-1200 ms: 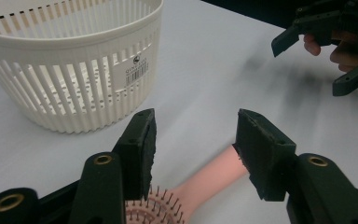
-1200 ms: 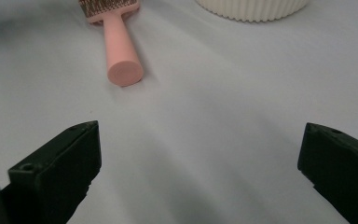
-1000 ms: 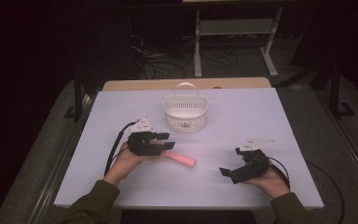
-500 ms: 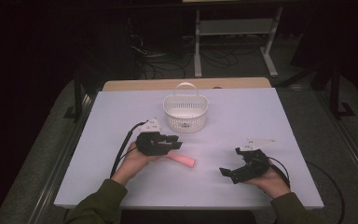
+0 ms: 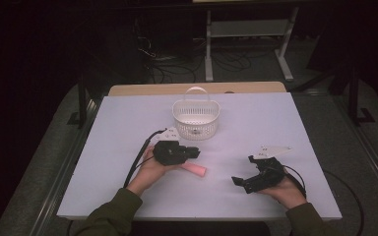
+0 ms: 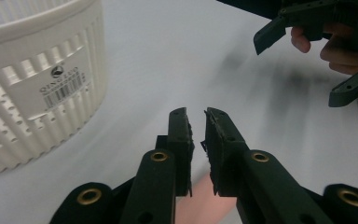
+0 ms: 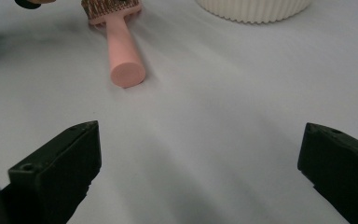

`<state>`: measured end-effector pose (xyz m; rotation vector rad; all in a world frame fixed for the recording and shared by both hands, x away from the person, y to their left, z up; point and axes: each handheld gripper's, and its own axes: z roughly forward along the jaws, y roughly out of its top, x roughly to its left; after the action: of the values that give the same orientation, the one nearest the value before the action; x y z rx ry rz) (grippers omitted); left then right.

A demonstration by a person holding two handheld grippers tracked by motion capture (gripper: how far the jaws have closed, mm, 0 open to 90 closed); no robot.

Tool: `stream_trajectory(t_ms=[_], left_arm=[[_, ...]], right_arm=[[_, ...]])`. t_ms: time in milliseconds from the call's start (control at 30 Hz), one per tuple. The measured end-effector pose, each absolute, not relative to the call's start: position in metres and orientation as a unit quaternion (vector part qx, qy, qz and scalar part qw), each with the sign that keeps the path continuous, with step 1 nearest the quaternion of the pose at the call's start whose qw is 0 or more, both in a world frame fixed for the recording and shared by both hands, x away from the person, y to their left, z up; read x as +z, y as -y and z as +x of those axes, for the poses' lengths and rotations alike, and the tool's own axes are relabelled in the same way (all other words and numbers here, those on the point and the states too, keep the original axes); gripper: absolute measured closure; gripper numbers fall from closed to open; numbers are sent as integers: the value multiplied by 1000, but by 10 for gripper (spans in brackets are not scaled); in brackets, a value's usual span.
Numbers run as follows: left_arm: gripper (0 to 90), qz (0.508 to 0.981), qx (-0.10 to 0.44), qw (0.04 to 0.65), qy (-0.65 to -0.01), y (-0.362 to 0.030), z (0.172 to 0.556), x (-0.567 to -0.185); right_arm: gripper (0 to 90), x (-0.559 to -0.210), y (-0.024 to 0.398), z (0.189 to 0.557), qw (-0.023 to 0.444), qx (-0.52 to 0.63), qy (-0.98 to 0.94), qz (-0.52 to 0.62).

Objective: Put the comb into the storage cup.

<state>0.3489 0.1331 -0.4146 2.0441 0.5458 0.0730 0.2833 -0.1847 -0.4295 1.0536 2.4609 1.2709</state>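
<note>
White tabletop (image 5: 275,128) under dim light, dark room behind with cables and a metal stand on the floor. White slatted basket (image 5: 196,117) near the far middle, upright, barcode label facing the left gripper view. Pink brush (image 5: 195,169) flat on the table, handle end pointing toward the near right, bristle head tucked under the left gripper (image 5: 193,153). Left gripper over the brush head, jaws nearly together with a thin slit between them, just been closing; pink visible below and between the jaws in the left gripper view, but contact with the pads not clear, so grip on the brush cannot be told. Compared with the earlier frames: left gripper shifted a little to the right along the table, closer to the basket side, jaws narrowed from clearly apart to almost shut. Brush in the same spot as before, basket unmoved. Right gripper (image 5: 246,173) held low over the near right of the table, jaws wide apart, nothing between them, same place as earlier, well apart from the brush.
</note>
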Motion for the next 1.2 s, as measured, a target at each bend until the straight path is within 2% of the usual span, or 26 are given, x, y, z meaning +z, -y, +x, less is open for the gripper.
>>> stream_trajectory(t_ms=[400,1200], left_arm=[[900,853,18,477,-210,-109,346,-423],[900,883,16,419,-210,-82,341,-440]], right_arm=[[0,-429,185,283,88,428,-827,353],[0,-429,185,283,88,428,-827,353]])
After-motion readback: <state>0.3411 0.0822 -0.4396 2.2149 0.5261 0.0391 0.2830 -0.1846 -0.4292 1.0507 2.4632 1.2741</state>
